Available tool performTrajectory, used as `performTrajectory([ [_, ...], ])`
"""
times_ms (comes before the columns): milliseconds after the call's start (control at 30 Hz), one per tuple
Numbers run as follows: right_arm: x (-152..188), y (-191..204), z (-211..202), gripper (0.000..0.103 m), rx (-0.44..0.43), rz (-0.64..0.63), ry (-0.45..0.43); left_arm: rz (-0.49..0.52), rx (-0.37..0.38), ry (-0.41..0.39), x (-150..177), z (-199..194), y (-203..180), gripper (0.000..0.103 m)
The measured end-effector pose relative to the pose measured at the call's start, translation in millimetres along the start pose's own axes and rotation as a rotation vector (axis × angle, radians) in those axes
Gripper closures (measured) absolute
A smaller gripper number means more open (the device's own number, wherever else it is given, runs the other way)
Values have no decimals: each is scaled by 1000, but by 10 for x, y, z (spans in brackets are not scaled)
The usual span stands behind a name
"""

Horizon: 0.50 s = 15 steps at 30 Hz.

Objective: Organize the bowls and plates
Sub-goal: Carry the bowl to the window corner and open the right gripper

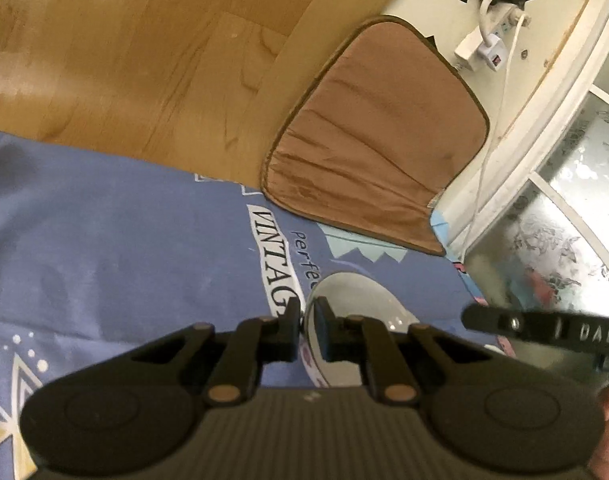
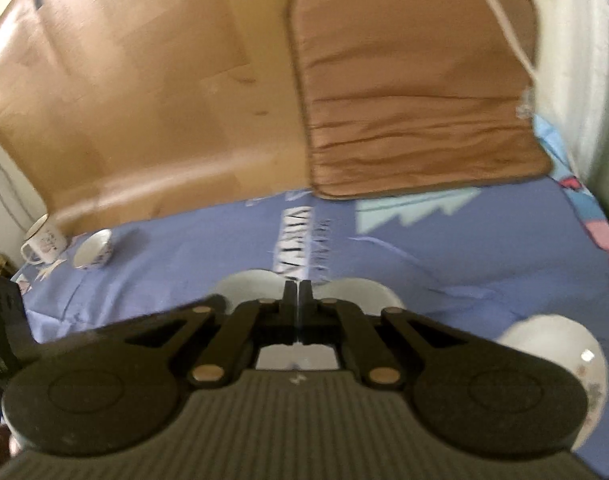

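We pinch rims: left gripper (image 1: 307, 318) clamps round white ceramic bowl (image 1: 356, 300), right gripper (image 2: 298, 296) nips flat white ceramic plate (image 2: 352, 292) (glazed, slippery, breakable).

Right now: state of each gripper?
Left gripper: shut on the rim of a white plate.
Right gripper: shut on the thin edge of a white dish; what kind, cannot be told.

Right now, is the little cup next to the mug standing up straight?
No, in the right wrist view the small cup lies tipped on its side on the blue cloth, beside the upright mug.
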State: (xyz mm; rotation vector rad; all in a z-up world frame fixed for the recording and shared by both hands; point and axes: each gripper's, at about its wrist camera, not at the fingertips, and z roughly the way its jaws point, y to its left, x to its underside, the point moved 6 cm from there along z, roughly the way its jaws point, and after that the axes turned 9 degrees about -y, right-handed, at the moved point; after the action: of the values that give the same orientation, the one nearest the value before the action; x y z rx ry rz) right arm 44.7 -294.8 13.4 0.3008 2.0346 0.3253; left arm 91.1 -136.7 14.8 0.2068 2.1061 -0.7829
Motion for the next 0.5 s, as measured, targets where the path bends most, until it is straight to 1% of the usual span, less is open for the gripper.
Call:
performTrajectory([
  [67,36,-99,19,99,-2,15,7,-6,-1,5,-16,28,-20,94],
  [100,55,-124,34,96,-5,21,12,-9,-2,8,-21,39,-31,94],
  [133,80,-138,69,95,-9,30,21,-5,-5,7,-34,62,-34,94],
  [233,124,-158,125,94,-52,80,43,21,-9,-4,-69,33,-90,93],
  [333,146,-147,179,93,-73,85,48,35,-15,-7,-82,52,-134,93],
  [400,172,-176,227,93,-91,117,68,34,-16,-10,-85,57,-148,93],
  [433,189,-184,236,97,-99,125,79,36,-17,-11,-87,57,-159,93],
  [500,204,-193,248,98,-102,124,76,37,-10,-12,-102,48,-197,93],
])
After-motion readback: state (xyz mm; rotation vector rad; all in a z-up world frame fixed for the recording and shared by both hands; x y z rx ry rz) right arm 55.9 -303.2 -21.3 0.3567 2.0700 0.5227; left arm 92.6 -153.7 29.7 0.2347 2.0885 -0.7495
